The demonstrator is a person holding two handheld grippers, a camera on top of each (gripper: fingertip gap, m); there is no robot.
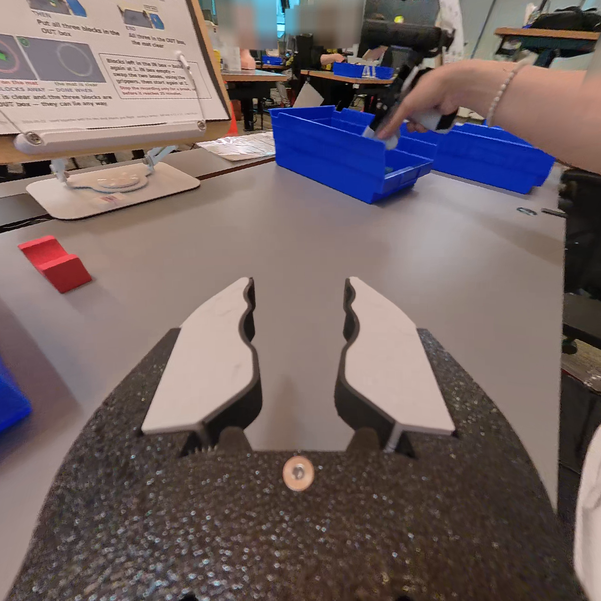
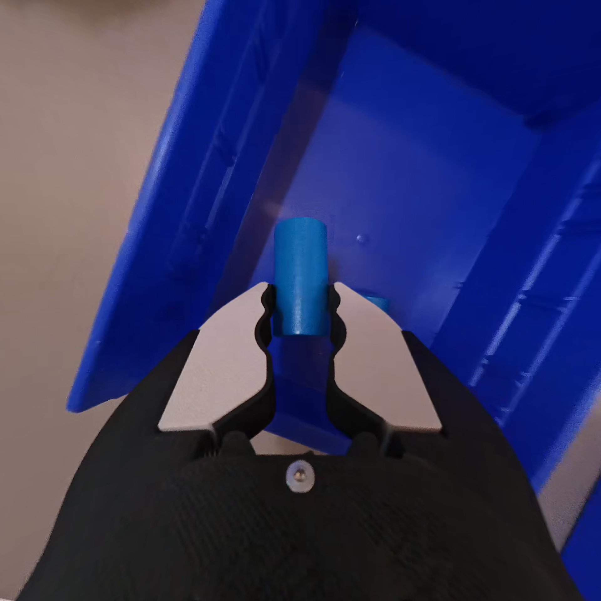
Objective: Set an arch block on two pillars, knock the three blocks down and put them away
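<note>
My right gripper (image 2: 300,287) is shut on a light blue cylinder (image 2: 300,273) and holds it over the inside of a blue bin (image 2: 422,182). A second light blue piece (image 2: 377,302) peeks out behind the right finger, low in the bin. In the left wrist view the right gripper (image 1: 382,136) shows far off, held by a hand and dipping into the same blue bin (image 1: 328,153). My left gripper (image 1: 298,286) is open and empty, low over the grey table (image 1: 292,234). A red stepped block (image 1: 55,261) lies on the table to its left.
A second blue bin (image 1: 494,159) stands behind the first at the right. A white stand (image 1: 110,192) with an instruction sheet (image 1: 107,65) stands at the back left. A blue edge (image 1: 11,400) shows at the far left. The table's right edge (image 1: 562,292) is close by.
</note>
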